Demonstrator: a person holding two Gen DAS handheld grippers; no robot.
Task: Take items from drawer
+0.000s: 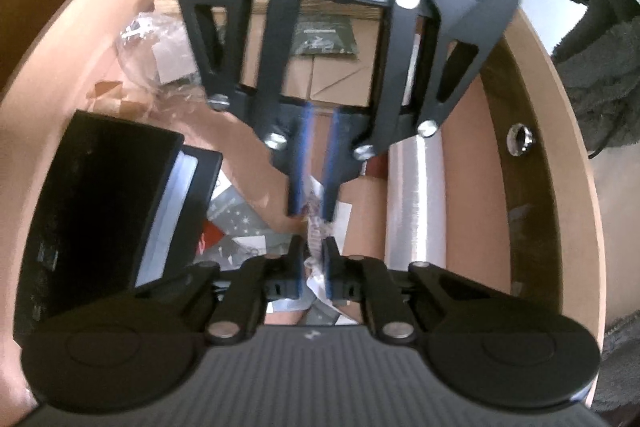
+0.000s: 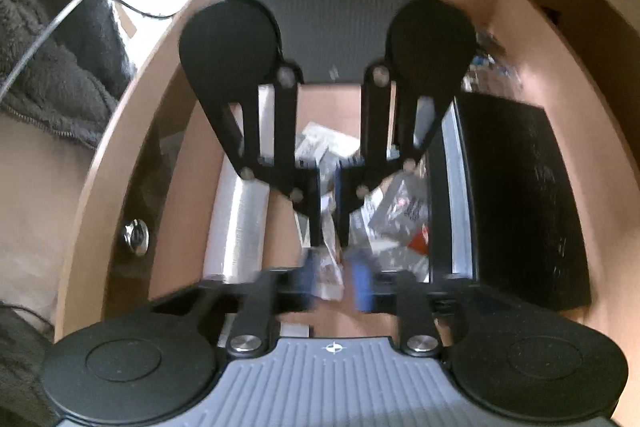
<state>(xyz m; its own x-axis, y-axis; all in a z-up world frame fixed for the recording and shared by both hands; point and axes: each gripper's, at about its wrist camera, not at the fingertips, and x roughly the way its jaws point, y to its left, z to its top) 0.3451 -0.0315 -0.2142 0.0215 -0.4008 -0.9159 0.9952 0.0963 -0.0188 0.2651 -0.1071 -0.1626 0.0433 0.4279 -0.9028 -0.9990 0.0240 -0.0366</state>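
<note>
Both grippers hang over an open wooden drawer (image 1: 532, 155), facing each other. My left gripper (image 1: 314, 247) is shut on a small crinkled plastic packet (image 1: 316, 227). My right gripper (image 1: 314, 215) comes in from the far side, its blue pads close on either side of the same packet's top. In the right wrist view my right gripper (image 2: 338, 263) is blurred and stands a little apart around the packet (image 2: 330, 267), while the left gripper (image 2: 328, 223) pinches it from the far side.
In the drawer lie a black box (image 1: 92, 203), a white roll of film (image 1: 416, 199), printed packets (image 1: 236, 223), a clear bag (image 1: 160, 59) and a dark green pouch (image 1: 324, 37) on cardboard. A metal fitting (image 1: 519, 139) sits in the drawer's side. Grey fleece (image 1: 600, 47) lies outside.
</note>
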